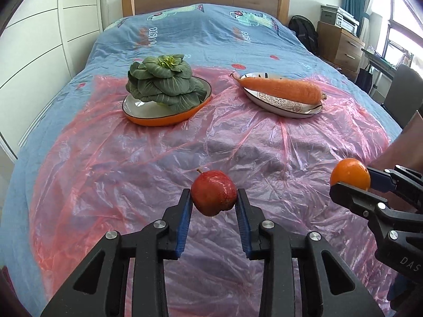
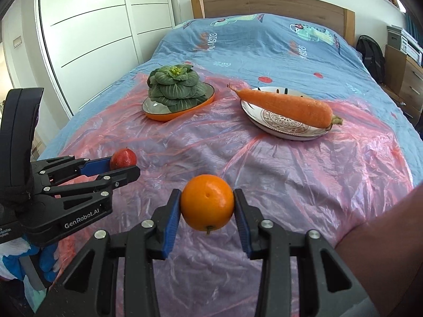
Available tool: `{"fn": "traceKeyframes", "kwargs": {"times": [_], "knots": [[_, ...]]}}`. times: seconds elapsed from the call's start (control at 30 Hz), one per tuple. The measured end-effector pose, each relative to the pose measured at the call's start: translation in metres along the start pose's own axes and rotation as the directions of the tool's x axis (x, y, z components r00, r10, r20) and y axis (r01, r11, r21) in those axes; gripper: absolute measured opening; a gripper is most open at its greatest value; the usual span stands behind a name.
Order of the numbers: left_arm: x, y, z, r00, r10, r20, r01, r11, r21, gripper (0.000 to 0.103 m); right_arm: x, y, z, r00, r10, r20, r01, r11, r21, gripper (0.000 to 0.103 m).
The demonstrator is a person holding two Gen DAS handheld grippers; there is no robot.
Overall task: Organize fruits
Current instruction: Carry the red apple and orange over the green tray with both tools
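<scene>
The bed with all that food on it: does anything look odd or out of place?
The carrot is too long for its patterned plate; both ends overhang the rim. Pink plastic sheet lies crumpled. Nothing looks spilled or damaged.

The leafy green hid much of the orange-rimmed plate, the carrot covered the far half of the patterned plate, and both wrist views cut off the gripper bodies at their near edges.

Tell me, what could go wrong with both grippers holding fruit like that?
The red fruit and the orange are round and pinched only at their sides, so either might slip out and roll across the slick plastic sheet. Both plates are taken: greens, carrot.
</scene>
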State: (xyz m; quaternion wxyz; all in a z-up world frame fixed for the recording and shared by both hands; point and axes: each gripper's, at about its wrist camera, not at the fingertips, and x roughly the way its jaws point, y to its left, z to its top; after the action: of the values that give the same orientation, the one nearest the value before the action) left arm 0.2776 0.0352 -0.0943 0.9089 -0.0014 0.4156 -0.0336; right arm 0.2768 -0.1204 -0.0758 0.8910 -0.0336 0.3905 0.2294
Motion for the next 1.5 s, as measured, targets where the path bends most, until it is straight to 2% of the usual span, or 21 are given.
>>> {"fn": "traceKeyframes", "kwargs": {"times": [0.23, 0.43, 0.7, 0.9, 1.2, 1.5], "knots": [[-0.047, -0.004, -0.026, 1.000, 0.005, 0.004, -0.005, 1.000, -0.012, 0.028, -0.058, 0.007, -0.029, 1.000, 0.008, 0.019, -0.009, 0.999, 0.035, 0.040], [-0.092, -0.025, -0.057, 1.000, -0.007, -0.001, 0.007, 1.000, 0.012, 0.028, -0.109, 0.011, -0.060, 0.999, 0.013, 0.036, -0.015, 0.998, 0.062, 0.040], [-0.142, -0.075, -0.091, 0.997, -0.076, -0.021, 0.077, 0.995, 0.070, 0.028, -0.174, -0.003, -0.104, 0.998, -0.016, 0.059, 0.008, 0.992, 0.123, 0.040], [-0.166, -0.127, -0.111, 0.989, -0.139, -0.052, 0.145, 0.979, 0.142, 0.028, -0.213, -0.030, -0.138, 0.995, -0.064, 0.072, 0.049, 0.981, 0.189, 0.040], [-0.185, -0.221, -0.121, 0.966, -0.240, -0.098, 0.258, 0.927, 0.272, 0.028, -0.255, -0.094, -0.175, 0.982, -0.164, 0.096, 0.128, 0.944, 0.304, 0.040], [-0.188, -0.320, -0.105, 0.937, -0.330, -0.114, 0.347, 0.848, 0.400, 0.028, -0.289, -0.174, -0.200, 0.954, -0.278, 0.109, 0.215, 0.893, 0.395, 0.040]]}}
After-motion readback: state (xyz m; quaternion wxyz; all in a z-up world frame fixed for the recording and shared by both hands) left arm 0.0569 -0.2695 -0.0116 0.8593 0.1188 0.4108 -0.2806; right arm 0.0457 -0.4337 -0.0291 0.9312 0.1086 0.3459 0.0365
